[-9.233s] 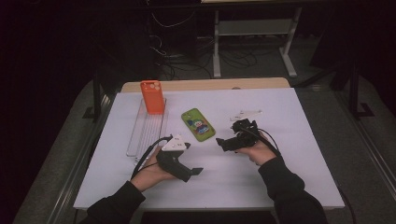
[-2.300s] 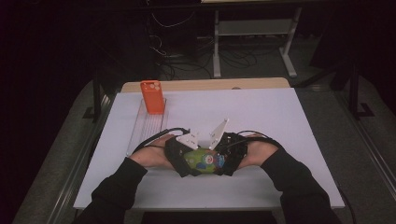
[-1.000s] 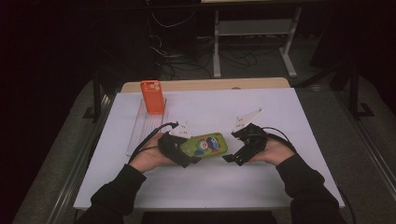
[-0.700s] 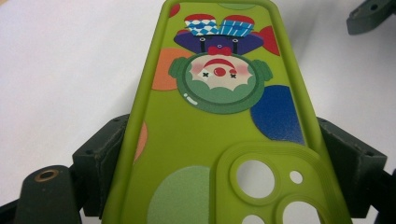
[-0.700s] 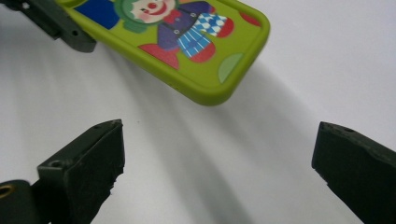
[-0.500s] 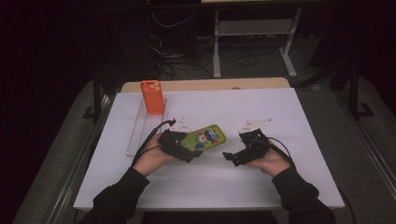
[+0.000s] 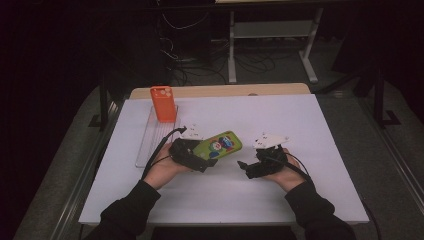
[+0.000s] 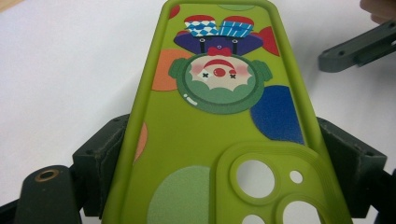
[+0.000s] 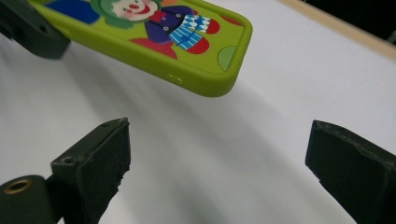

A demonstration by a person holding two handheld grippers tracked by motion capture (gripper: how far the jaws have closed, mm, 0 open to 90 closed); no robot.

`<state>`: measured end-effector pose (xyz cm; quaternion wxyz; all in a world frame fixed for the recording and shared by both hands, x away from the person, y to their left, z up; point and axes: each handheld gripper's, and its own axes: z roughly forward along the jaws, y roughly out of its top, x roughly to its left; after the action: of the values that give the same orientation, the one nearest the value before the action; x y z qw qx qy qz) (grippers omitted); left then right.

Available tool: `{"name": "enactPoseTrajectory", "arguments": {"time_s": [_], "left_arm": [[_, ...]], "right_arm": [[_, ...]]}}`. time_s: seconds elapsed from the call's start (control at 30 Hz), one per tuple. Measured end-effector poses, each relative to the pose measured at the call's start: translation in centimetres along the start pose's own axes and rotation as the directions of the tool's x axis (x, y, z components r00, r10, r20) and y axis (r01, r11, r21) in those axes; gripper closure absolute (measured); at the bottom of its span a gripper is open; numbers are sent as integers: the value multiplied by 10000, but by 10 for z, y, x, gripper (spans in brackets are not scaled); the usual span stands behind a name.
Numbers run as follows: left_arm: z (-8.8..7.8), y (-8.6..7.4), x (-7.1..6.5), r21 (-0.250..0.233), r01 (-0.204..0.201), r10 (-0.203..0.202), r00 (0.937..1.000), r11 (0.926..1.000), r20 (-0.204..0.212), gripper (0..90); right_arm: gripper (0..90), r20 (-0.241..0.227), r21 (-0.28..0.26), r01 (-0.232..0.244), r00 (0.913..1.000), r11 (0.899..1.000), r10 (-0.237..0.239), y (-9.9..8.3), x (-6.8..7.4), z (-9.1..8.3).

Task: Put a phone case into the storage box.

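Currently the left hand-held gripper (image 7: 202,161) clamps a green phone case (image 7: 218,145) above the surface's (image 7: 325,125) middle, while the empty, wide-open right hand-held gripper (image 7: 242,165) should approach squarely.

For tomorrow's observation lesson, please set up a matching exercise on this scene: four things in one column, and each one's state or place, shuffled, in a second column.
Things:
1. green phone case
2. orange phone case
3. left tool
4. right tool

States or places:
A. jaws apart, nothing between them
B. standing upright at the far end of the clear tray
C. held off the white table, clown print facing up
D. shut on the camera end of a case

Pairs: 1-C, 2-B, 3-D, 4-A
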<state>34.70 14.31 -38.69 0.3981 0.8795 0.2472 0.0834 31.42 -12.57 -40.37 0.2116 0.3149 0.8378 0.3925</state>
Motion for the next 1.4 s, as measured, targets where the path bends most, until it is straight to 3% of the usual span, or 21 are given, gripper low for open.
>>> {"name": "enactPoseTrajectory", "arguments": {"time_s": [0.17, 0.37, 0.47, 0.5, 0.57, 0.6, 0.63, 0.67, 0.7, 0.73, 0.87, 1.07, 1.13, 1.2, 1.3, 1.33, 1.4], "left_arm": [[0, 0, 0, 77, -88, 88, 10000, 9999, 38, 150], [0, 0, 0, 11, -49, 49, 10000, 10000, 57, 150], [0, 0, 0, -64, -85, 85, 10000, 9999, 51, 150], [0, 0, 0, -70, -77, 77, 10000, 9999, 60, 150], [0, 0, 1, 13, -161, 161, 9999, 9999, 57, 150], [0, 0, 1, 30, -181, 181, 9998, 9998, 62, 150], [0, 0, 1, 13, -160, 160, 9999, 9999, 62, 150], [0, 0, 1, 13, -169, 169, 9998, 9999, 67, 150], [0, 0, 0, 24, -180, 180, 9998, 9998, 68, 150], [0, 0, 1, 4, -359, 359, 9994, 9994, 10, 150], [1, 0, 0, -161, -123, 124, 9999, 9998, 80, 150], [1, -1, -1, -207, 54, -52, 9999, 9998, 88, 150], [1, -1, -1, -207, 54, -52, 10000, 9998, 78, 150], [1, -1, -2, -205, 172, -169, 9998, 9996, 111, 151], [1, -1, -2, -135, 79, -78, 9999, 9999, 121, 151], [0, -1, -1, -100, 15, -13, 9999, 9999, 126, 151], [1, -1, -1, -83, -18, 19, 9999, 10000, 123, 151]], "right_arm": [[67, 740, -23, 1009, 9922, 9949, -1005, 2, 10, 0], [87, 1477, -118, 2169, 9659, 9761, -2129, 1, 18, 2], [90, 1592, 39, 2600, 9531, 9656, -2572, 0, 20, 2], [93, 1706, 49, 2890, 9430, 9573, -2856, 0, 21, 3], [93, 1820, 153, 3194, 9309, 9475, -3167, 0, 24, 4], [96, 1982, 179, 3446, 9189, 9386, -3412, 0, 26, 4], [98, 2107, 289, 3809, 9015, 9242, -3781, 0, 27, 4], [100, 2197, 256, 3902, 8960, 9204, -3859, -1, 28, 5], [106, 2331, 293, 4184, 8803, 9078, -4132, -1, 30, 5], [110, 2435, 284, 4321, 8716, 9014, -4255, -1, 32, 5], [118, 2544, 329, 4549, 8573, 8899, -4476, -2, 35, 7], [124, 3199, 516, 5291, 7947, 8470, -5159, -3, 40, 8], [125, 3315, 635, 5603, 7687, 8258, -5470, -3, 41, 8], [126, 3410, 759, 5989, 7357, 7973, -5851, -3, 41, 9], [128, 3680, 917, 6373, 6923, 7651, -6208, -4, 44, 10], [128, 3778, 964, 6438, 6819, 7591, -6263, -5, 45, 11], [128, 3762, 1246, 6784, 6430, 7241, -6671, -5, 46, 11]]}}
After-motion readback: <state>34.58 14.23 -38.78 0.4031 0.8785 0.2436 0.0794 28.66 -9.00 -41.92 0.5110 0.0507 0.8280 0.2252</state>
